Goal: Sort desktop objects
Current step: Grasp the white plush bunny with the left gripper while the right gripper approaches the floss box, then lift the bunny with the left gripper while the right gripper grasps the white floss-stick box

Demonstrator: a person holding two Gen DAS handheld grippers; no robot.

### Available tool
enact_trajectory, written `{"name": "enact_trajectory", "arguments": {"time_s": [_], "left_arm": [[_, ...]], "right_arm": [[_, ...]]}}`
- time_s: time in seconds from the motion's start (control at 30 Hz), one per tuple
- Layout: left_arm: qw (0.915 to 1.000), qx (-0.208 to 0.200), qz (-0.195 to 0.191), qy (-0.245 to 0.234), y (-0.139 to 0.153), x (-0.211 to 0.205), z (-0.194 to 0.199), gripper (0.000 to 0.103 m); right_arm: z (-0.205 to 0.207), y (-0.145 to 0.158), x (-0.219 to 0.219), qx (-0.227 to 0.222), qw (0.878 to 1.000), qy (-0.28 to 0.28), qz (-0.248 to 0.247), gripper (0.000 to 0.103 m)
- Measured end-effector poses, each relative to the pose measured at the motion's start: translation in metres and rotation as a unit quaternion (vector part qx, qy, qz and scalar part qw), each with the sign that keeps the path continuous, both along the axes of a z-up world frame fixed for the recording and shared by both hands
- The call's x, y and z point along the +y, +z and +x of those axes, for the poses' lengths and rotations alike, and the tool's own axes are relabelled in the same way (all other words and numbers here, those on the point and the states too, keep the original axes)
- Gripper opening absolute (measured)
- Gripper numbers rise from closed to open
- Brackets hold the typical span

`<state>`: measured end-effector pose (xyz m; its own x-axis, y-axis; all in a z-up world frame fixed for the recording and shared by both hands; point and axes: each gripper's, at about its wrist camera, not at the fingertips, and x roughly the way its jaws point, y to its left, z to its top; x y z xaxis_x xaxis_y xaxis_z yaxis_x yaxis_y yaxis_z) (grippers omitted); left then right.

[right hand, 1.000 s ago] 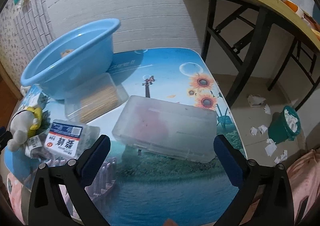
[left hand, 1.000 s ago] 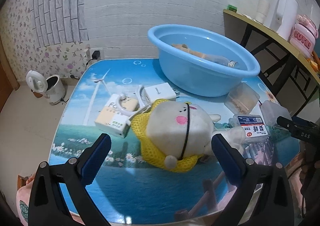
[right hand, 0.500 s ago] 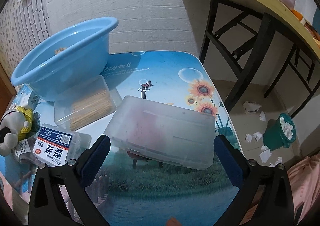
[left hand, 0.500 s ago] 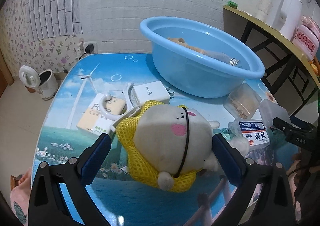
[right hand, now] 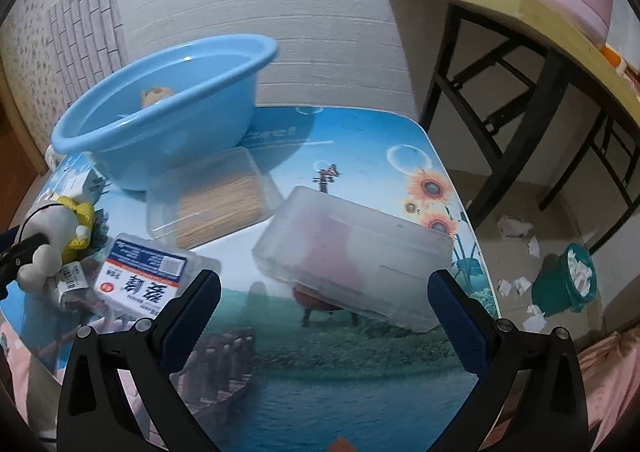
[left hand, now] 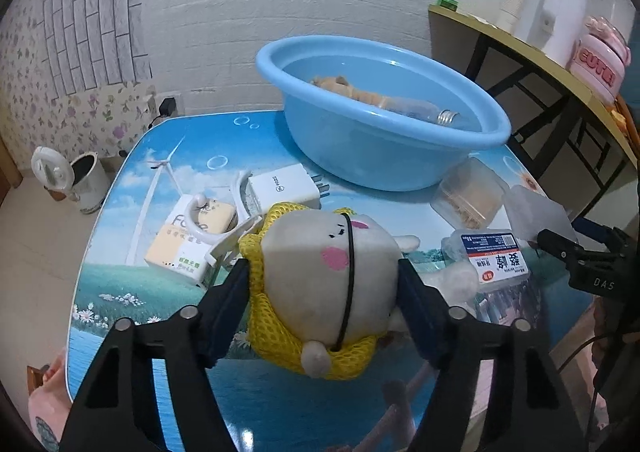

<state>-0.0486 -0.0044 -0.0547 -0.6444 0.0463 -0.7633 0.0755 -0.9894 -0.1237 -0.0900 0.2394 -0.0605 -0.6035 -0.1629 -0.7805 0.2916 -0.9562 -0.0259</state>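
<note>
**Left gripper clamps plush toy; right gripper spread wide before frosted box**

Left wrist view: the left gripper (left hand: pixel 323 272) has its jaws pressed against both sides of the plush toy (left hand: pixel 326 272), a grey-white figure with pink cheeks, a black band around its head and a yellow mesh garment. The toy sits over the near middle of the counter (left hand: pixel 160 288), whose top carries a printed landscape. Just behind the toy on the left lie a tissue pack (left hand: pixel 188 236) with a white hook (left hand: pixel 200 218) resting on it, and a white charger (left hand: pixel 282 188). Farther back stands the blue basin (left hand: pixel 384 132), with a clear bottle (left hand: pixel 416 110) and a tan item inside. To the right of the toy are a labelled packet (left hand: pixel 494 256), a clear toothpick box (left hand: pixel 468 194) touching the basin's foot, and a frosted box (left hand: pixel 536 208). The right gripper (left hand: pixel 576 256) shows as a dark shape at the right edge.

Right wrist view: the right gripper (right hand: pixel 324 292) holds its jaws wide apart with nothing between them, low over the counter (right hand: pixel 360 372). The frosted box (right hand: pixel 352 252) lies just ahead, between the two fingers' line. The toothpick box (right hand: pixel 216 200) rests against the basin (right hand: pixel 168 112). The labelled packet (right hand: pixel 142 280) lies near the left finger. At the far left the plush toy (right hand: pixel 56 228) appears, with a dark finger of the other gripper against it. On the floor to the right stands a green bin (right hand: pixel 564 284) amid paper scraps.
</note>
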Motion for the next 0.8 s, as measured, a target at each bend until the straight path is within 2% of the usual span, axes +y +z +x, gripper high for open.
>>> {"name": "enact_trajectory", "arguments": {"time_s": [0.17, 0.37, 0.53, 0.67, 0.8], "left_arm": [[1.0, 0.004, 0.001, 0.001, 0.004, -0.003, 0.008, 0.068], [0.9999, 0.008, -0.005, 0.006, 0.007, -0.007, 0.021, 0.068], [0.9998, 0.005, -0.016, 0.015, 0.008, -0.011, 0.034, 0.068], [0.9997, -0.004, -0.015, 0.02, 0.003, -0.016, 0.042, 0.07], [0.9996, 0.001, -0.015, 0.025, 0.001, -0.017, 0.045, 0.077]], "right_arm": [[0.014, 0.005, -0.015, -0.007, 0.998, 0.053, -0.023, 0.102], [0.028, 0.0, -0.037, -0.024, 0.995, 0.1, -0.016, 0.102], [0.03, -0.007, -0.049, -0.039, 0.995, 0.092, -0.016, 0.102], [0.026, -0.009, -0.057, -0.052, 0.995, 0.079, -0.038, 0.102], [0.025, -0.012, -0.07, -0.059, 0.995, 0.074, -0.042, 0.102]]}}
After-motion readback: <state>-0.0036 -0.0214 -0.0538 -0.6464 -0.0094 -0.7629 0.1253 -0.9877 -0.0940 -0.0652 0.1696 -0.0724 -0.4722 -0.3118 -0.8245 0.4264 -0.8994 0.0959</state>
